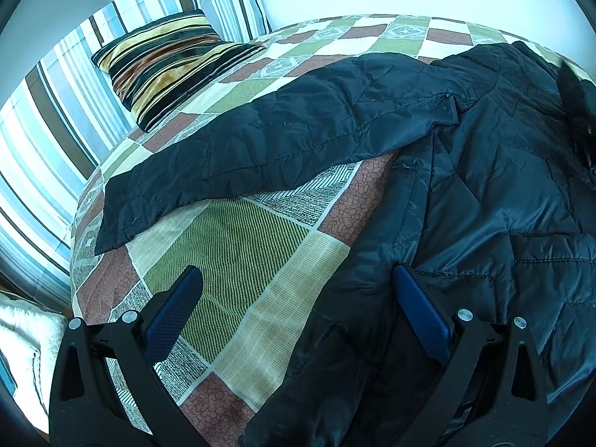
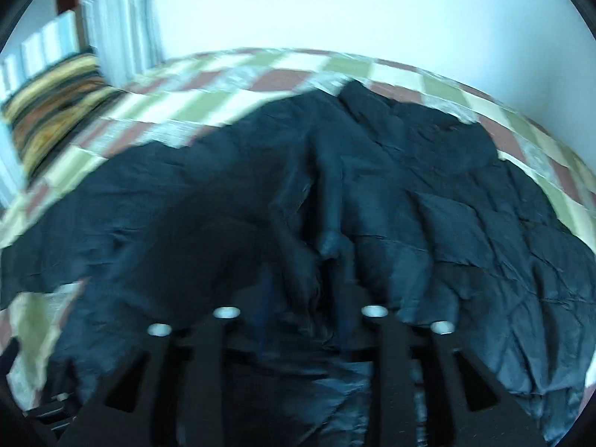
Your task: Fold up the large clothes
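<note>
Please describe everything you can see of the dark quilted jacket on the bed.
The dark navy, slightly shiny quilted jacket lies spread and wrinkled on the checked green, brown and cream bedspread, stitched in a diamond pattern. One sleeve stretches flat toward the striped gold and black cushion, its cuff near the bed's edge. The body is rumpled, with a raised fold along its middle in the right wrist view. The open left tongs straddle its near edge, one pad against the fabric.

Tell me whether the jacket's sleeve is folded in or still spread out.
Spread out. The sleeve lies stretched away from the jacket body across the checked bedspread, toward the striped cushion.
</note>
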